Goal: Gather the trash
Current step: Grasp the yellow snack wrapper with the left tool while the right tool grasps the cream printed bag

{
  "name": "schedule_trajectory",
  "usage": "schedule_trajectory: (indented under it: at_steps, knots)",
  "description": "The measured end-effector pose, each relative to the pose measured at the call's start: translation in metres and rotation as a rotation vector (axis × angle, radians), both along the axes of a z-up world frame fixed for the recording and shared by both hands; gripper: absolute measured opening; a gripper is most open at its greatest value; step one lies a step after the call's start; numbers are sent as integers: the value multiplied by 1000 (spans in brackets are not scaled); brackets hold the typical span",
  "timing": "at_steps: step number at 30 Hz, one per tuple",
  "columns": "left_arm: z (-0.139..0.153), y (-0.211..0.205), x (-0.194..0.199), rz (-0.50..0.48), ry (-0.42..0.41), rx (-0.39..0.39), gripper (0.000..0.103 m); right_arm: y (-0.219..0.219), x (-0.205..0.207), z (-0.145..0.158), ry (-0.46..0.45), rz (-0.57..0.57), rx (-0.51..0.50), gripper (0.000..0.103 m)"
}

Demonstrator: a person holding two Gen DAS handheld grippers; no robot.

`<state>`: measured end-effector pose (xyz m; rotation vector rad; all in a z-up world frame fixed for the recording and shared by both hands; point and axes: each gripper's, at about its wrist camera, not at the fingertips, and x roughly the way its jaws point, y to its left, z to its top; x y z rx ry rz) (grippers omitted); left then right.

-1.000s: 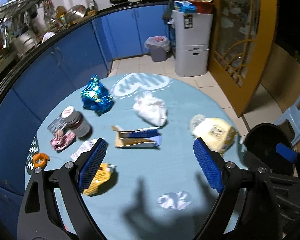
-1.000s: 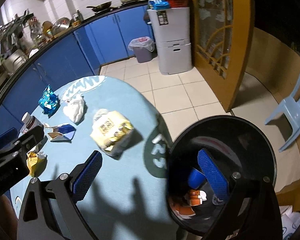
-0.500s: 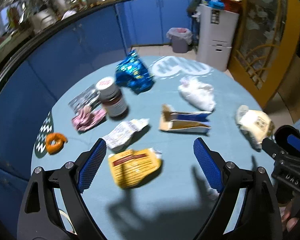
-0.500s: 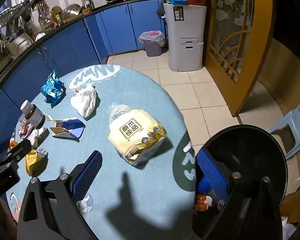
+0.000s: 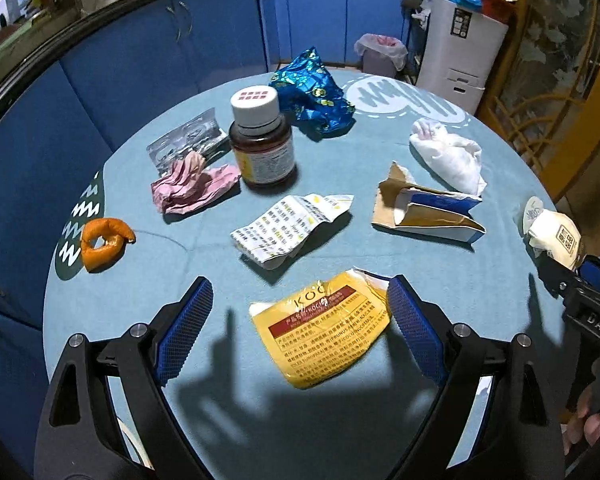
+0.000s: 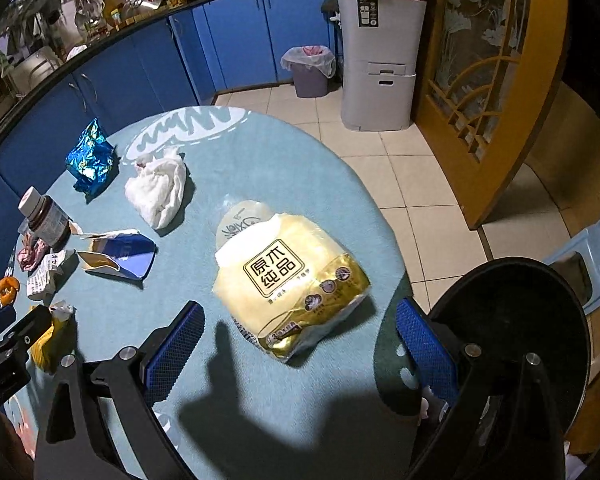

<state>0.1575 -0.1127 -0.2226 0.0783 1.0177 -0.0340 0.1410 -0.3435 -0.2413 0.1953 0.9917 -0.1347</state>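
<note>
My left gripper (image 5: 300,330) is open, its blue pads on either side of a yellow wrapper (image 5: 322,332) lying on the round blue table (image 5: 380,420). My right gripper (image 6: 300,352) is open, straddling the near end of a yellow tissue pack (image 6: 290,284). A black bin (image 6: 512,340) stands beside the table at the right. More trash lies on the table: a printed leaflet (image 5: 290,228), a torn carton (image 5: 424,210), a white tissue (image 5: 450,156), a blue foil bag (image 5: 312,94), a brown bottle (image 5: 262,140), pink paper (image 5: 192,186), orange peel (image 5: 104,242).
Blue cabinets (image 6: 236,36) curve round the back. A grey drawer unit (image 6: 380,64) and a small lined bin (image 6: 310,66) stand on the tiled floor. A wooden door (image 6: 492,60) is at the right, a light blue plastic chair (image 6: 592,256) behind the black bin.
My left gripper has moved left and down to the yellow wrapper. My right gripper has moved from over the black bin to the tissue pack on the table. Both stayed open.
</note>
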Motion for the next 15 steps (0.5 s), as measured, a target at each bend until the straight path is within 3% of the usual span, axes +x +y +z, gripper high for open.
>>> schedule_trajectory:
  at_steps: [1, 2, 4, 7, 10, 15]
  knots:
    - [-1, 0, -1, -4, 4, -4, 88, 2, 1, -2, 5, 7, -10, 93]
    - [-3, 0, -1, -4, 11, -8, 81, 3, 2, -2, 5, 11, -12, 90]
    - [-11, -1, 1, -2, 50, -4, 60, 7, 1, -4, 7, 13, -28, 62]
    - [-12, 3, 3, 1, 72, -50, 46, 6, -2, -1, -3, 0, -78, 44]
    - [-8, 1, 1, -5, 67, -60, 37, -9, -6, 2, -12, -21, -24, 34]
    - [-5, -1, -3, -7, 64, -59, 34, -16, -16, 13, -56, -33, 0, 29]
